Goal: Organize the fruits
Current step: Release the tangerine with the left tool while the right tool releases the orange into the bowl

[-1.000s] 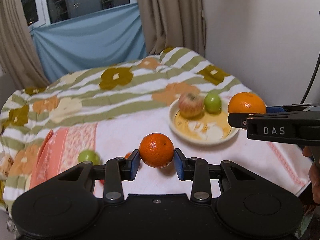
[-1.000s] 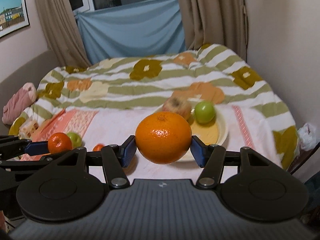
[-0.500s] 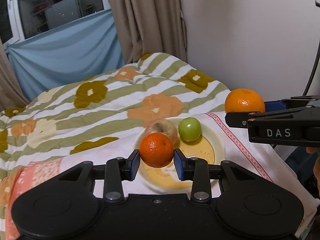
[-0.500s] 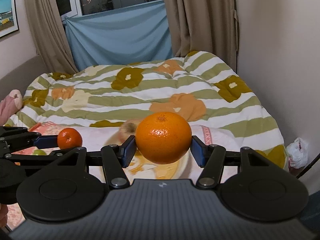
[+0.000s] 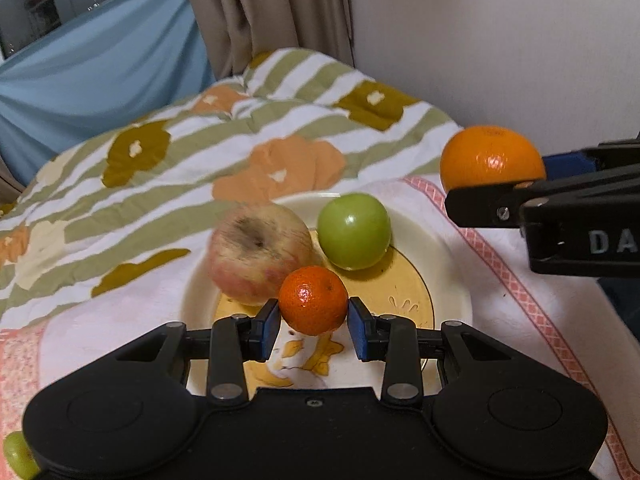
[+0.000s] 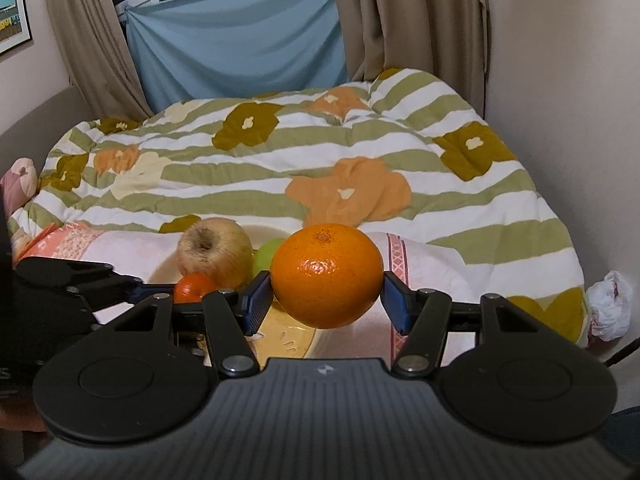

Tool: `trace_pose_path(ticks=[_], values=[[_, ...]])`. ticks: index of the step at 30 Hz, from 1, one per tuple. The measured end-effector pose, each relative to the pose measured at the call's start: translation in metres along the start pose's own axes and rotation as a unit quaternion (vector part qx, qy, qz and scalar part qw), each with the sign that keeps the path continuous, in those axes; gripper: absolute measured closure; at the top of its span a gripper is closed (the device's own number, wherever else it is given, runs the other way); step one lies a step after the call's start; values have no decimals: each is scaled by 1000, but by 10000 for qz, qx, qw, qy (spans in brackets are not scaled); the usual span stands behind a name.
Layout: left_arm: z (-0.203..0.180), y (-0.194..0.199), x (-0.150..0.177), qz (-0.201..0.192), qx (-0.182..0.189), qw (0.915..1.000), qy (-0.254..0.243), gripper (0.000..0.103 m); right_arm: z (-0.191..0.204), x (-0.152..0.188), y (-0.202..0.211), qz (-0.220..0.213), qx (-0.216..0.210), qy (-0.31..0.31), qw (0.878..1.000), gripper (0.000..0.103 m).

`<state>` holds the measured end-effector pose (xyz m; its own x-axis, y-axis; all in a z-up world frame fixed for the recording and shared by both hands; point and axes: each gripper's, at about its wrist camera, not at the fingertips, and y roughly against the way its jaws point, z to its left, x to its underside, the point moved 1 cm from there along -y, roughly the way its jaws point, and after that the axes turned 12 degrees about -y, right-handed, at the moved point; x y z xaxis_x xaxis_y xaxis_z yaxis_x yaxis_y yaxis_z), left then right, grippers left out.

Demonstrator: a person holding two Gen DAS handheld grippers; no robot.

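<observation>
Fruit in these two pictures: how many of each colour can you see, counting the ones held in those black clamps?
Orange: 2, the small mandarin in the left gripper and the big orange in the right gripper.
Green: 2, one green fruit on the plate, one green fruit at the edge.
Pinkish-yellow: 1, the apple.
Total: 5.

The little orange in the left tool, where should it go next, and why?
Probably lower it a bit and let go. The left tool grips the little orange over the plate, beside the apple and green fruit; bare plate shows beneath it.
</observation>
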<state>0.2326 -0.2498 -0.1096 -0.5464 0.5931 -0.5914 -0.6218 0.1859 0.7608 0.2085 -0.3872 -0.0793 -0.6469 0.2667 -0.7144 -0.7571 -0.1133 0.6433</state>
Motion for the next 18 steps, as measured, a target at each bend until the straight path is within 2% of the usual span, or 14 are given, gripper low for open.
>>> trace_pose_path(ticks=[6, 7, 8, 10, 18], values=[[-5, -18, -2, 177, 88, 9998, -60, 60, -7, 1, -13, 127, -20, -19, 9999, 29], [-6, -19, -2, 212, 76, 9997, -98, 47, -7, 1, -14, 135, -22, -24, 9999, 29], [-7, -18, -1, 209, 26, 9997, -139, 28, -8, 2, -14, 146, -26, -26, 9999, 29], [-6, -12, -1, 106, -48, 9997, -208, 16, -9, 1, -14, 164, -38, -19, 9999, 29], [4, 9, 14, 194, -13, 9998, -17, 14, -3, 5, -14, 263, -121, 112, 9995, 29]])
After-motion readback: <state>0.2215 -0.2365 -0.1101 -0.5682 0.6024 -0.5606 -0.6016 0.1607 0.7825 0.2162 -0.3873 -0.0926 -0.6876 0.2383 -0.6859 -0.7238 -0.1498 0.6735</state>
